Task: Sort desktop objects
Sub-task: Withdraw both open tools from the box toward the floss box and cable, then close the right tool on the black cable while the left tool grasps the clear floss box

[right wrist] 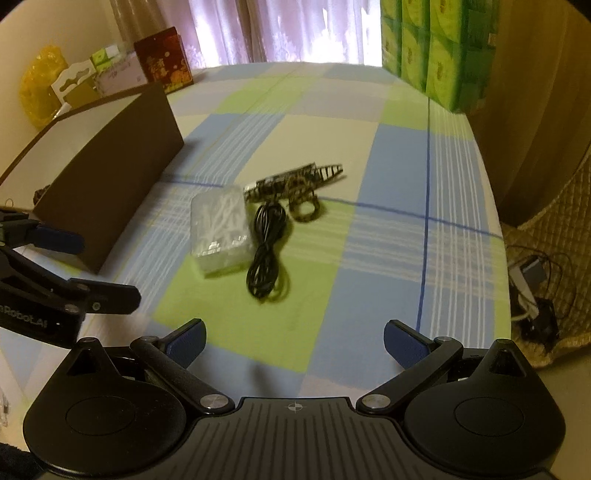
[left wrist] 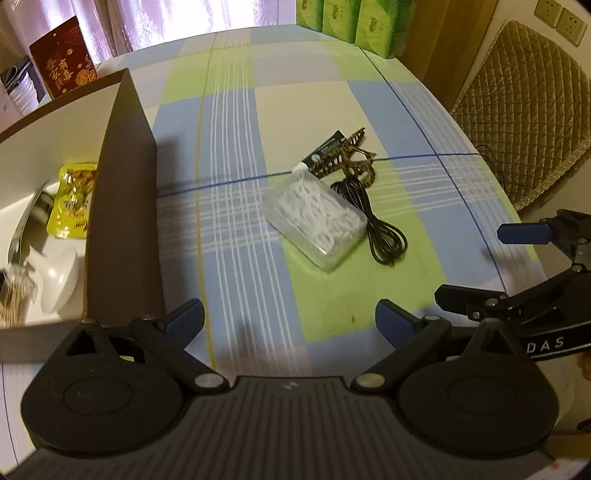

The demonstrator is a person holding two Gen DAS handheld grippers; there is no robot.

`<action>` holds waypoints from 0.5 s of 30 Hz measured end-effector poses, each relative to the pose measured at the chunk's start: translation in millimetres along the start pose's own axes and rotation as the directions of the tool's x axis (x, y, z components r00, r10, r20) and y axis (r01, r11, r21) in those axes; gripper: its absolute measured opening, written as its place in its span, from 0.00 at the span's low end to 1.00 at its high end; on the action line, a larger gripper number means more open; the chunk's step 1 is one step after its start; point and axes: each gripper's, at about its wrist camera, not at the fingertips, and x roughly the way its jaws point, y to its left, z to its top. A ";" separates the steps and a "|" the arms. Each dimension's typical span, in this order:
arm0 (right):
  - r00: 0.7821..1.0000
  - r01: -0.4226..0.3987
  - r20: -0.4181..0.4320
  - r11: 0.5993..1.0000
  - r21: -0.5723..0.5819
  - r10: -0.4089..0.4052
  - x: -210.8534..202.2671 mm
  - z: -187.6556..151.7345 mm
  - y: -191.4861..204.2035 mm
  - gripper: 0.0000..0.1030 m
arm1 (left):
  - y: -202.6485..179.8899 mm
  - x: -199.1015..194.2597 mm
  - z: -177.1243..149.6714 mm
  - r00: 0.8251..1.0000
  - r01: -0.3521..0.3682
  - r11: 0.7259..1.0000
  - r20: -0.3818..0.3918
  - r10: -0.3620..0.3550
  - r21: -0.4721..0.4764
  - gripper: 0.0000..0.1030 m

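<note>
A clear plastic box of white floss picks (left wrist: 316, 217) (right wrist: 220, 229) lies mid-table on the checked cloth. Beside it rests a coiled black cable (left wrist: 373, 218) (right wrist: 267, 251), then a dark green tube (left wrist: 325, 149) (right wrist: 280, 181) and a leopard-print band (left wrist: 351, 158) (right wrist: 304, 201). My left gripper (left wrist: 290, 319) hovers open over the near cloth, nothing between its fingers. My right gripper (right wrist: 293, 341) is open too and empty, short of the cable. Each gripper shows at the edge of the other's view.
A brown open box (left wrist: 123, 221) (right wrist: 107, 192) stands at the left, holding a yellow snack packet (left wrist: 72, 201), a white object (left wrist: 59, 284) and a metal tool (left wrist: 26, 225). Green tissue packs (left wrist: 351, 22) (right wrist: 439, 48) sit at the far edge. A quilted chair (left wrist: 524, 122) stands at the right.
</note>
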 end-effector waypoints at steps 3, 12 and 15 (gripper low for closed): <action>1.000 -0.016 0.004 1.000 -0.010 0.016 7.0 7.1 -1.6 0.88 | 0.6 5.6 5.8 1.000 -0.004 1.000 -0.006 0.004 0.003 0.94; 0.994 -0.104 -0.017 0.994 -0.018 0.104 32.6 26.7 -5.7 0.54 | 0.8 19.7 18.5 1.000 -0.011 1.000 -0.019 0.012 0.015 0.94; 0.991 -0.130 -0.037 0.991 -0.020 0.129 43.7 33.1 -5.9 0.45 | 2.8 24.3 21.5 1.000 -0.013 1.000 -0.025 0.014 0.014 0.94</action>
